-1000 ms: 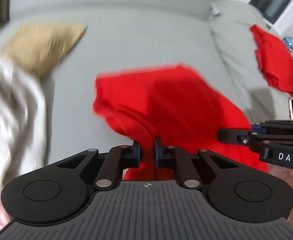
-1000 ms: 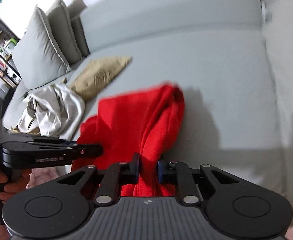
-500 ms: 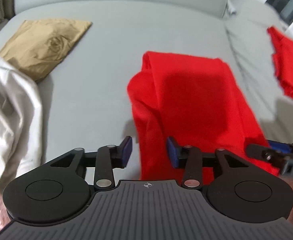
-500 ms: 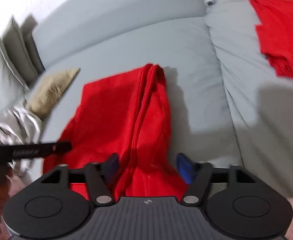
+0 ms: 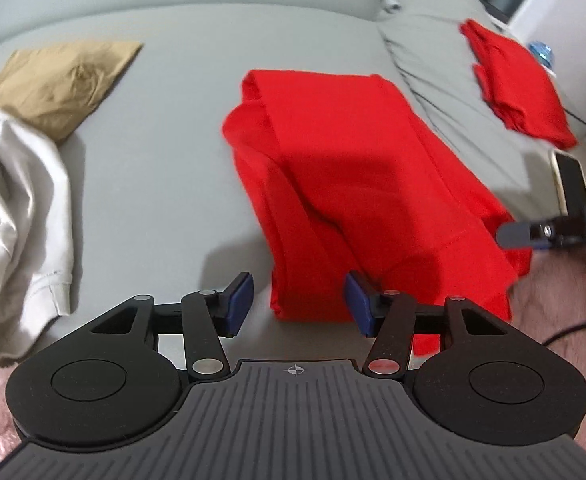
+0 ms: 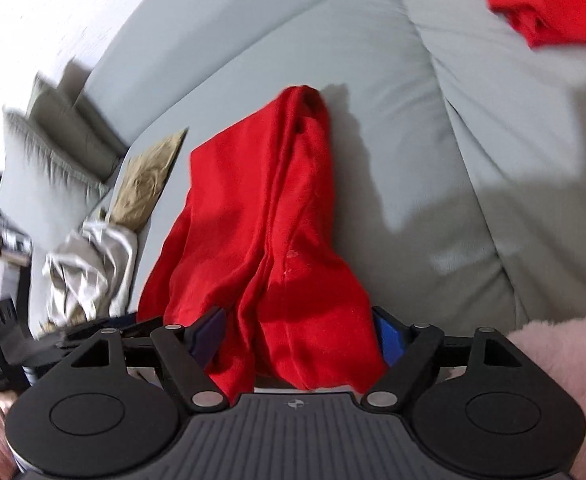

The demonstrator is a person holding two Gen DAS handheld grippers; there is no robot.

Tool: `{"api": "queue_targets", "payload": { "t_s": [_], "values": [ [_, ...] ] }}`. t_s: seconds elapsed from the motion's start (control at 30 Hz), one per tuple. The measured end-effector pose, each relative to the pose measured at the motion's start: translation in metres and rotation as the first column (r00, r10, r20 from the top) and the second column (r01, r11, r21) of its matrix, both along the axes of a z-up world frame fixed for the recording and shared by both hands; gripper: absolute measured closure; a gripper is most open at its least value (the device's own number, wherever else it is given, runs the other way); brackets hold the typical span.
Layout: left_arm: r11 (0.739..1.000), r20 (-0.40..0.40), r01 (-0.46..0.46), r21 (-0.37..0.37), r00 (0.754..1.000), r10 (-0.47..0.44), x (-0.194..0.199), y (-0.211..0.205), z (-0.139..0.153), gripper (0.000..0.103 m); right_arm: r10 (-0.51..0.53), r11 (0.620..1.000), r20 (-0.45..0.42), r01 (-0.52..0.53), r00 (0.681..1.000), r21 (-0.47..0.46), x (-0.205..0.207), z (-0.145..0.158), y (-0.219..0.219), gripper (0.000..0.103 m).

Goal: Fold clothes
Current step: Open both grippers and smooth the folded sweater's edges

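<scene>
A big grey sofa filled both views. In the middle of its seat lay the red cloth, folded into a long strip that ran from 12 o'clock down to 6 o'clock, with its near end at the seat's front edge. A white garment was heaped at 9 o'clock in the left view, and a tan cloth lay flat at 10 o'clock beside it. A second red cloth rested at 2 o'clock on the next seat, well apart from the first one. Grey cushions leaned at 9 o'clock in the right view. The left hand-held gripper had its blue pads wide apart, with the cloth's near corner between them, and it held nothing. The right hand-held gripper was spread wide too, with the cloth's near end lying loose between its fingers. A phone lay at 3 o'clock in the left view.
</scene>
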State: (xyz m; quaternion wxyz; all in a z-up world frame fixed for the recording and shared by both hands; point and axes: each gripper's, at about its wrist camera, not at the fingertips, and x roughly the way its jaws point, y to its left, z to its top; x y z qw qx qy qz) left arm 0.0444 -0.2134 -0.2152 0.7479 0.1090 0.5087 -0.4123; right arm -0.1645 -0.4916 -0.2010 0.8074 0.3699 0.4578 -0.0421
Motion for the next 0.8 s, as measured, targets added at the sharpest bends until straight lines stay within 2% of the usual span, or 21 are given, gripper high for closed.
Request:
{"api": "queue_targets", "payload": {
  "t_s": [0.1,0.13,0.17,0.2,0.23,0.3,0.37,0.4,0.43,0.47,0.5,0.53,0.57,0.63,0.67,0.7,0.77,0.8],
  "values": [
    [0.998,0.029,0.044,0.035,0.999,-0.045,-0.004,-0.011,-0.013,0.046,0.033,0.999,-0.014,-0.033,0.999,0.011,0.011,-0.011,0.003,0.019],
    [0.995,0.049,0.074,0.061,0.996,-0.077,-0.006,-0.019,-0.02,0.048,0.049,0.999,-0.031,-0.049,0.998,0.009,0.014,-0.015,0.006,0.026],
    [0.995,0.05,0.076,0.062,0.996,-0.079,-0.008,-0.02,-0.02,0.054,0.076,0.997,-0.042,-0.078,0.996,-0.03,0.019,-0.015,0.012,0.037],
    [0.992,0.033,0.102,0.068,0.994,-0.105,-0.007,-0.025,-0.018,0.068,0.09,0.995,-0.041,-0.091,0.995,-0.036,0.023,-0.013,0.014,0.065],
    [0.992,-0.006,0.103,0.073,0.995,-0.102,-0.003,-0.028,-0.015,0.08,0.087,0.996,-0.052,-0.088,0.995,-0.018,0.027,-0.012,0.014,0.069],
    [0.993,-0.085,0.086,0.085,0.993,-0.079,0.007,-0.033,-0.004,0.085,0.033,0.999,-0.079,-0.03,0.996,0.045,0.031,-0.005,0.01,0.077],
    [0.998,-0.161,0.005,0.056,0.987,0.004,0.022,-0.027,0.029,0.085,-0.045,0.989,-0.089,0.057,0.995,0.133,0.029,0.003,0.002,0.08],
    [0.998,-0.176,-0.01,0.058,0.984,0.02,0.024,-0.026,0.032,0.085,-0.108,0.964,-0.082,0.124,0.991,0.234,0.025,0.008,-0.006,0.08],
    [0.992,-0.254,-0.087,0.091,0.961,0.107,0.037,-0.018,0.045,0.083,-0.159,0.927,-0.09,0.18,0.983,0.33,0.02,0.012,-0.014,0.077],
    [0.991,-0.261,-0.092,0.096,0.959,0.114,0.038,-0.017,0.046,0.081,-0.188,0.895,-0.126,0.222,0.974,0.387,0.015,0.013,-0.02,0.074],
    [0.985,-0.309,-0.117,0.127,0.939,0.151,0.045,-0.012,0.048,0.074,-0.184,0.896,-0.175,0.238,0.967,0.375,0.014,0.011,-0.022,0.068],
    [0.976,-0.322,-0.121,0.181,0.93,0.175,0.049,-0.009,0.044,0.067,-0.18,0.897,-0.224,0.253,0.958,0.363,0.012,0.009,-0.025,0.046],
    [0.964,-0.333,-0.124,0.234,0.921,0.199,0.053,-0.006,0.041,0.065,-0.177,0.9,-0.269,0.266,0.947,0.344,0.01,0.008,-0.028,0.04],
    [0.916,-0.251,-0.133,0.378,0.938,0.24,0.047,0.001,0.027,0.056,-0.189,0.945,-0.303,0.257,0.934,0.204,0.008,0.014,-0.028,0.039],
    [0.913,-0.235,-0.144,0.382,0.94,0.247,0.043,0.005,0.024,0.056,-0.191,0.967,-0.292,0.231,0.937,0.111,0.006,0.022,-0.026,0.039],
    [0.909,-0.22,-0.154,0.387,0.942,0.253,0.039,0.009,0.022,0.056,-0.188,0.971,-0.279,0.221,0.942,0.09,0.005,0.025,-0.025,0.039],
    [0.939,-0.237,-0.181,0.293,0.938,0.254,0.028,0.019,0.024,0.057,-0.156,0.987,-0.201,0.162,0.967,0.017,0.002,0.039,-0.017,0.04],
    [0.95,-0.246,-0.194,0.244,0.935,0.254,0.022,0.024,0.024,0.059,-0.138,0.99,-0.177,0.141,0.974,0.001,0.002,0.042,-0.013,0.043]
  ]
}}
